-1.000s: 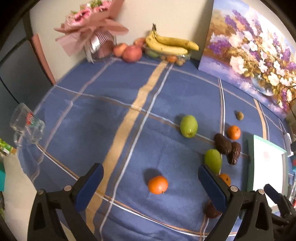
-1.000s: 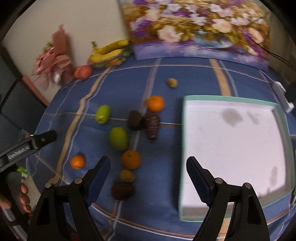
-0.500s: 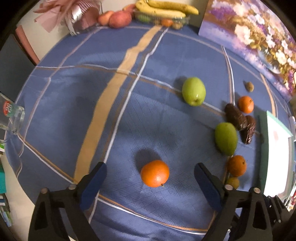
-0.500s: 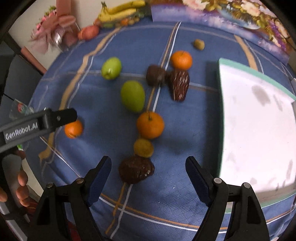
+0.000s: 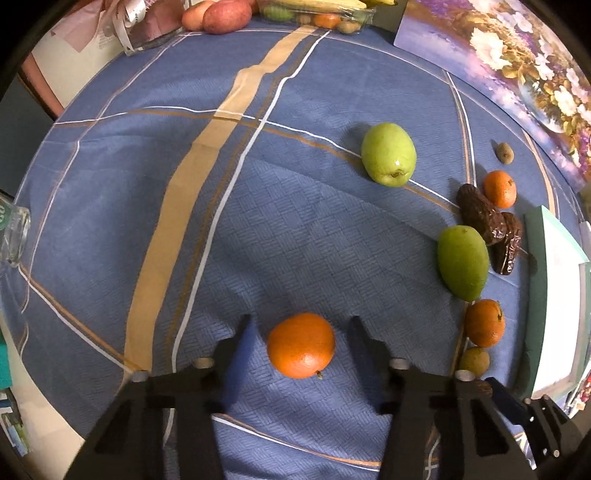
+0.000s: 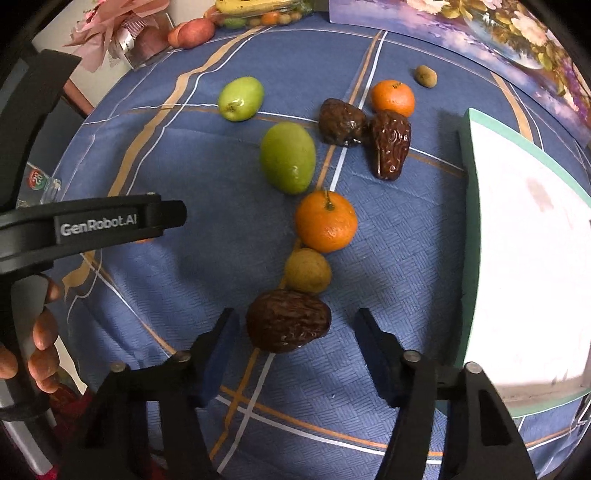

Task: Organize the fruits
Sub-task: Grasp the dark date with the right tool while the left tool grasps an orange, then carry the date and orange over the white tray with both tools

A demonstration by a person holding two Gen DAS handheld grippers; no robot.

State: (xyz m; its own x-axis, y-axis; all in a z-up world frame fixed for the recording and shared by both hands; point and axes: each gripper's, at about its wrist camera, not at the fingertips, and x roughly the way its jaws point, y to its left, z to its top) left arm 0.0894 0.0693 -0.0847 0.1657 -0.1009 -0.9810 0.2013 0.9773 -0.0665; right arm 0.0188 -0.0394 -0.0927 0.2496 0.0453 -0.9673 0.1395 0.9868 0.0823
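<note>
Closing around an orange (image 5: 301, 345), the left gripper (image 5: 300, 332) is pointing down at the blue checked tablecloth (image 5: 295, 229); its pads are standing just beside the fruit, not yet pressing it. The right gripper (image 6: 293, 328) is likewise closing, with a dark wrinkled date (image 6: 288, 320) lying between its jaws, the pads still apart from it. Just beyond the date, a small yellow-green fruit (image 6: 307, 270) is touching a second orange (image 6: 325, 221). The white tray (image 6: 528, 258) with a green rim is sitting at the right, holding no fruit. A clear container (image 6: 258, 13) by the far wall is holding bananas and small fruits.
</note>
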